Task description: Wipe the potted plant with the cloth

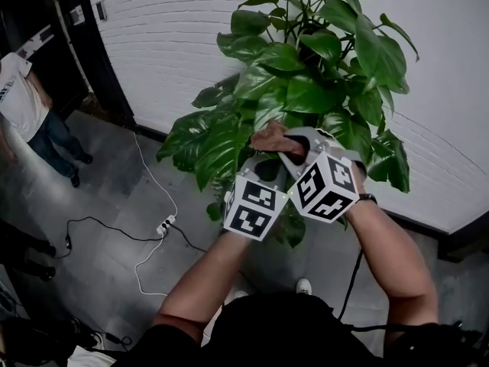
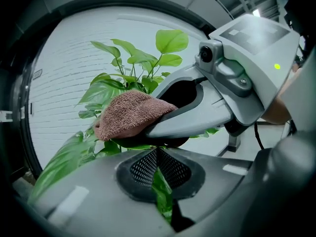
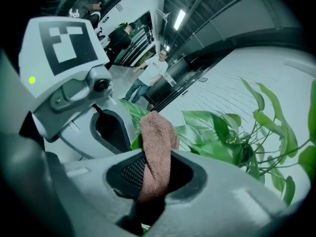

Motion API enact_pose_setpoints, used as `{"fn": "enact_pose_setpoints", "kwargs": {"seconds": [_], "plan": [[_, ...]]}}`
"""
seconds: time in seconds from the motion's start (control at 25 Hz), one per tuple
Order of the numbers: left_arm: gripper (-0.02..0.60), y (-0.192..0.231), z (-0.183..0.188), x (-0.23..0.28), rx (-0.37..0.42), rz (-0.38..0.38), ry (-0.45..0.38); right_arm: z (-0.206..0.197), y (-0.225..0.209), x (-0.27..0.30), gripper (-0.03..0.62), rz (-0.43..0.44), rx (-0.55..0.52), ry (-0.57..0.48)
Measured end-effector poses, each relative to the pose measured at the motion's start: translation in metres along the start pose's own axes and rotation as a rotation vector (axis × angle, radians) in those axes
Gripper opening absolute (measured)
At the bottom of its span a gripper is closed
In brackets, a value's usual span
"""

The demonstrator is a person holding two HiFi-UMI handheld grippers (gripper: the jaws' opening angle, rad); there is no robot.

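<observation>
Setting: white painted brick wall (image 1: 191, 44) above a grey floor (image 1: 107, 197). A white power strip with trailing cables (image 1: 165, 224) lies on the floor. A person in a white top and jeans (image 1: 30, 113) stands at the far left.

Item 1: tall potted plant with broad glossy green leaves (image 1: 306, 75), standing against the wall directly ahead of both grippers.

Item 2: left gripper (image 2: 157, 169), grey, with a marker cube. Its jaws are pressed together on a green leaf (image 2: 162, 194) of the plant.

Item 3: right gripper (image 3: 153, 174), same make, just beside the left one. Its jaws pinch a reddish-brown terry cloth (image 3: 157, 152).

Item 4: the cloth, its free end bunched past the right jaw tips, lies against the foliage just above the left gripper's jaws.
</observation>
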State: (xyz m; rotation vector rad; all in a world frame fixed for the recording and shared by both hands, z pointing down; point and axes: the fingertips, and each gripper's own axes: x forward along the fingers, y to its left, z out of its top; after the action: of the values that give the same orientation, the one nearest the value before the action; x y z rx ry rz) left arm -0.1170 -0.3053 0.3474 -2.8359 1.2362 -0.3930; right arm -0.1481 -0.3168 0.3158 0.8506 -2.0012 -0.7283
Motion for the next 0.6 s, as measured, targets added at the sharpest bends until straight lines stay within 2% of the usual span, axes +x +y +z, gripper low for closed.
{"fn": "enact_pose_setpoints", "kwargs": {"seconds": [0.36,0.6], "plan": [[0.017,-0.015,-0.017,-0.012,-0.031,-0.044,0.016,-0.004,0.033,-0.010,0.064,0.050,0.065,-0.012],[0.017,-0.031,-0.030,-0.020,-0.058,-0.023,0.034,-0.008,0.046,-0.023,0.064,0.077,0.115,-0.076]]}}
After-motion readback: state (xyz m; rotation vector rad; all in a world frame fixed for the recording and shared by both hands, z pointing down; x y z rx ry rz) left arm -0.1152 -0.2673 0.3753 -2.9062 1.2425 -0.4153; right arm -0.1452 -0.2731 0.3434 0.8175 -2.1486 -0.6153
